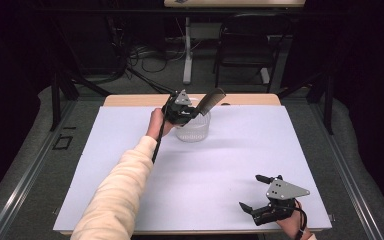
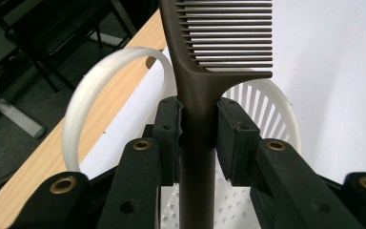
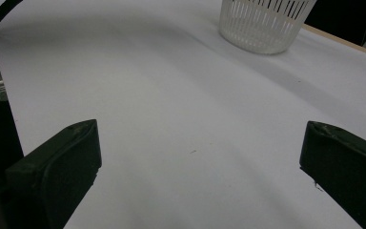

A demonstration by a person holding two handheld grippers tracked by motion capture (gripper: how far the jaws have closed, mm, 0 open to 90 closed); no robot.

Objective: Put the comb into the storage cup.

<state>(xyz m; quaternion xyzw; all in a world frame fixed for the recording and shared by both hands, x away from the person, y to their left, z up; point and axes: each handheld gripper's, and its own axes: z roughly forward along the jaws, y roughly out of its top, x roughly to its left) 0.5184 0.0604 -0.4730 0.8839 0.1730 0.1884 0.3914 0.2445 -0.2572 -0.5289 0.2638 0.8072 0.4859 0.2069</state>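
My left gripper is shut on the handle of a dark brown comb, held just over the white slotted basket at the back of the table. In the left gripper view the comb runs up between my jaws, teeth at the top, with the basket rim below and behind it. My right gripper rests near the front right edge of the white sheet, jaws wide apart and holding nothing. From the right gripper view the basket stands far ahead.
A white sheet covers the wooden table. Behind the table are a black chair, a table leg and cables on the floor. A person's cream sleeve reaches across the left middle.
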